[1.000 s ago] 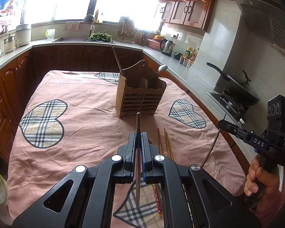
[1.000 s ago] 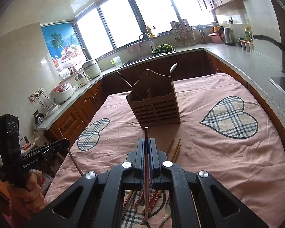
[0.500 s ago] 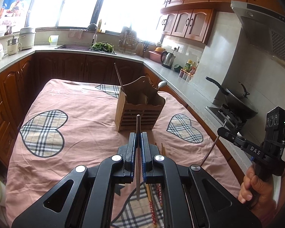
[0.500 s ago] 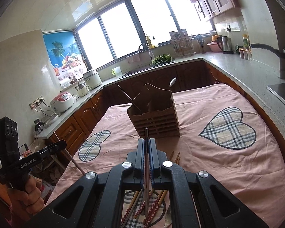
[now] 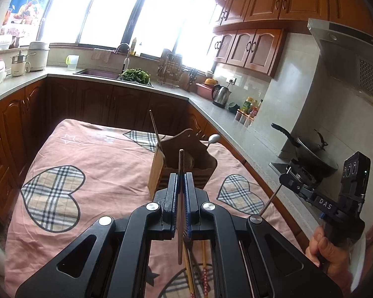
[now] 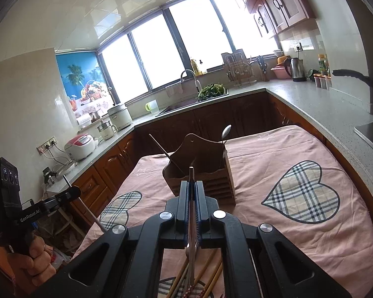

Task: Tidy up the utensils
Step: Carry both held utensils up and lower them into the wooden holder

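We find the task under way but far from finished. The wooden utensil holder (image 5: 182, 166) stands upright near the middle of the tabletop (image 5: 92, 159), which is covered by a pink cloth with plaid hearts. It already carries one thin stick (image 5: 156, 130) leaning out of its left side and one metal spoon (image 5: 212, 139) rising from its right side; what else sits inside we cannot tell.

The left hand-held gripper (image 5: 182, 173) is fully closed on a single chopstick (image 5: 180, 198), which runs along the line of the jaws and projects past their tips toward the holder. The right hand-held gripper (image 6: 192, 188) is likewise clamped tight on a slender metal-looking utensil handle (image 6: 191, 211); its working end lies below the jaws and we cannot identify it with certainty. Both pieces are held clear of the cloth, short of the holder and not yet over its compartments.

Remaining work is plain. Beneath the grippers a loose bundle lies on the cloth: several plain wooden chopsticks (image 6: 212, 270) and at least one pair with red patterned ends (image 5: 204, 277). In our judgement two items are in transit, two are stowed, and the rest await collection. Sorting by compartment cannot be confirmed from these views.
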